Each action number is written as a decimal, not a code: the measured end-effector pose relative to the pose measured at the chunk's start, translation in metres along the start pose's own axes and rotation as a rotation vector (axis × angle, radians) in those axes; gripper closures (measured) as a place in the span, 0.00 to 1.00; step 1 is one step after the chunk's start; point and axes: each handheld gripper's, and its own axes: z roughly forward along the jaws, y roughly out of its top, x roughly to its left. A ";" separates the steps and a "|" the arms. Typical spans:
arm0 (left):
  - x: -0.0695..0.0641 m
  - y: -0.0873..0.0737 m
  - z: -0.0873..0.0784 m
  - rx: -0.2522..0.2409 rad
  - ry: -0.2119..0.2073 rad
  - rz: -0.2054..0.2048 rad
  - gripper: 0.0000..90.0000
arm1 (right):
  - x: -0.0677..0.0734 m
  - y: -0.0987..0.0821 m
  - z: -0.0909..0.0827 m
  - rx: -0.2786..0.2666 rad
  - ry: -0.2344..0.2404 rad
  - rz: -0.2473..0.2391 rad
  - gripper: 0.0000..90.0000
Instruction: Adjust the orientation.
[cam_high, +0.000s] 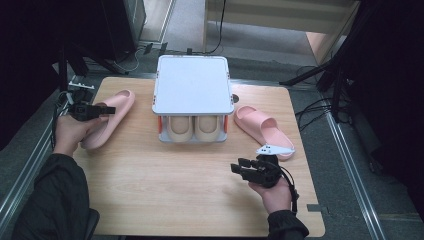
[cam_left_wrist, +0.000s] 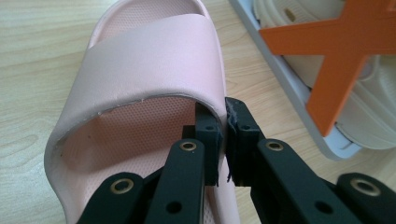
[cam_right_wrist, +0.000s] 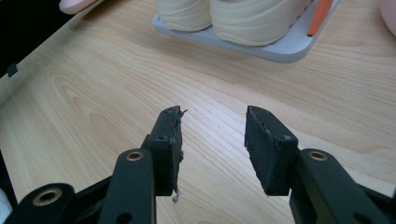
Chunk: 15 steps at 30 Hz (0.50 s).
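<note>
**user_a:** Pink slide sandal (cam_high: 107, 120) on the left side of the bench (cam_high: 165, 200), toe pointing away, lying near the bench's left edge. Left claw (cam_left_wrist: 223, 135) has it by the strap. One pad is tucked under the strap's right edge, the other is outside it, and the jaws are pinched tight w/ only the strap wall between them. From the high view the left hand (cam_high: 70, 131) sits right at the sandal's heel end.

**user_b:** And the right one?

**user_a:** Right claw (cam_right_wrist: 212, 140) is spread apart, nothing between the pads, just bare wood below. It's hovering over the front right part of the bench, jaws pointing toward the middle. Second pink sandal (cam_high: 264, 129) lies just beyond it, angled, heel end near the bench's right edge.

**user_b:** How much room is there to move stuff around?

**user_a:** Plenty up front. The whole near half of the bench is open wood. The middle back is taken by a grey rack (cam_high: 192, 85) w/ a flat top tray and orange side braces, and a pair of cream shoes (cam_high: 192, 127) sits on its lower level, heels facing the person. Held sandal is well apart from the rack in the high view. In the left claw view the rack's grey base rim runs close along the sandal's right side, w/ a strip of wood between. Can't tell if the sole is off the bench.
</note>
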 end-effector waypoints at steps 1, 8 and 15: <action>-0.002 0.000 -0.002 -0.004 -0.003 0.005 0.94 | 0.000 0.001 0.001 -0.001 0.004 -0.004 0.63; -0.022 -0.004 -0.020 -0.007 -0.027 0.026 0.94 | 0.001 0.008 0.006 -0.002 0.022 -0.020 0.63; -0.047 -0.015 -0.037 -0.008 -0.049 0.064 0.94 | 0.001 0.016 0.013 0.001 0.040 -0.041 0.63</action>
